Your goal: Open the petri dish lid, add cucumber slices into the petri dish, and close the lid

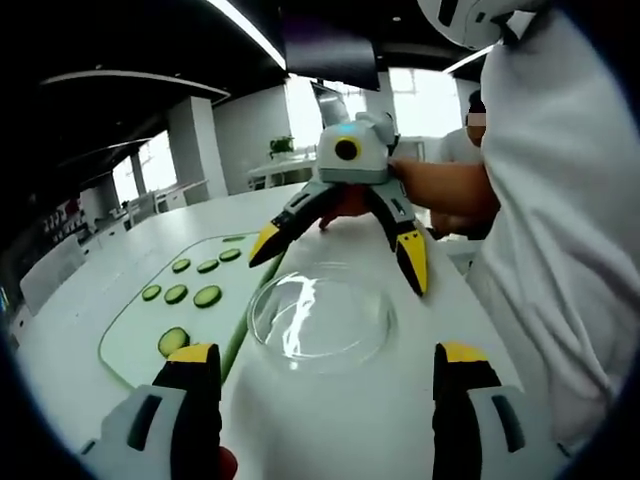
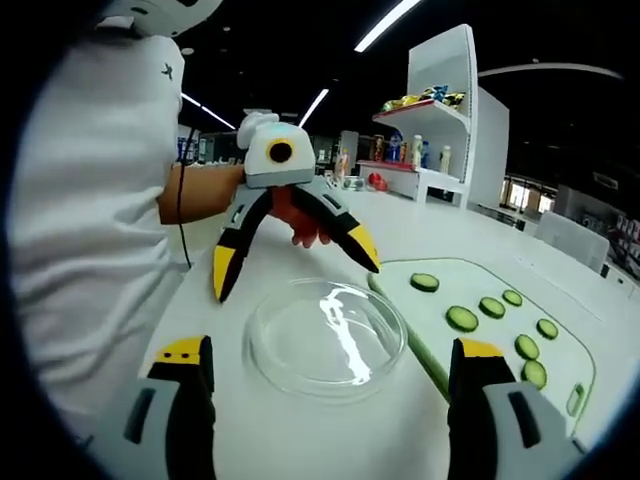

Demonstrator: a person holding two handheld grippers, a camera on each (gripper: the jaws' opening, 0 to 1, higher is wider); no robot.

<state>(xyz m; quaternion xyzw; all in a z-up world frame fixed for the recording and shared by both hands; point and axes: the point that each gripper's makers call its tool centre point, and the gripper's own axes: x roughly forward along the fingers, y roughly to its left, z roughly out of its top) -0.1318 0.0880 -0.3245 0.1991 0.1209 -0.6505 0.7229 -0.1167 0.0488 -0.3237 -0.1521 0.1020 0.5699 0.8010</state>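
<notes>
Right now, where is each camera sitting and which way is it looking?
Left gripper view: it rides on the left claw, looking across the petri dish at the right claw; a sleeve and forearm show.
Right gripper view: it rides on the right claw, looking back across the petri dish at the left claw; a hand and shirt show.
Both share the dish, the cucumber slices and the green board.

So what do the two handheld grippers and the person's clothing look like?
Both match: the right gripper and left gripper have a pale grey-white body, a yellow-ringed round lens, and black jaws tipped in yellow. The person wears a white short-sleeved shirt; a thin black cable hangs at the left arm.
</notes>
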